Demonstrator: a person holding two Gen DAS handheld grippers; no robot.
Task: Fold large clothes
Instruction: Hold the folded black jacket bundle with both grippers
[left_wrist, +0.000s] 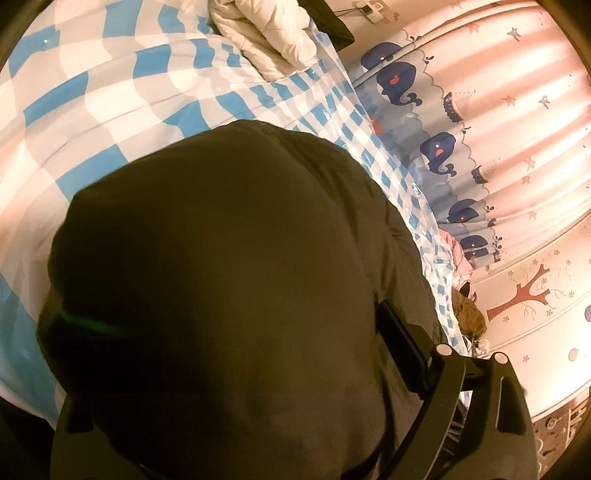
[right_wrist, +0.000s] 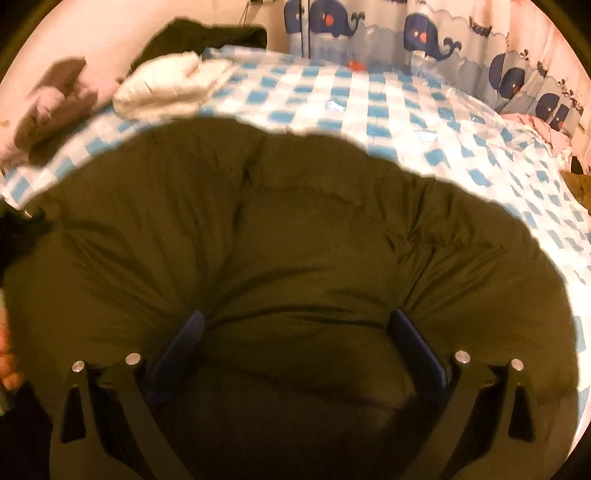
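Right wrist: right claw (right_wrist: 295, 343) pinches the puffy coat (right_wrist: 295, 229) to squash it; left claw (left_wrist: 236, 369) wide, astride it

Warm, dim yellowish light fills both views. The dark jacket (right_wrist: 295, 240) swallows detail; the checked cover (left_wrist: 110, 92) shows small glints. Fisheye bends the edges, and everything looks soft, slightly blurred.

Bed (right_wrist: 369, 96) covered in blue-and-white checked sheet. On it lay olive jacket (right_wrist: 288, 236), spread near. Farther back, white jacket (right_wrist: 162, 90), bunched.
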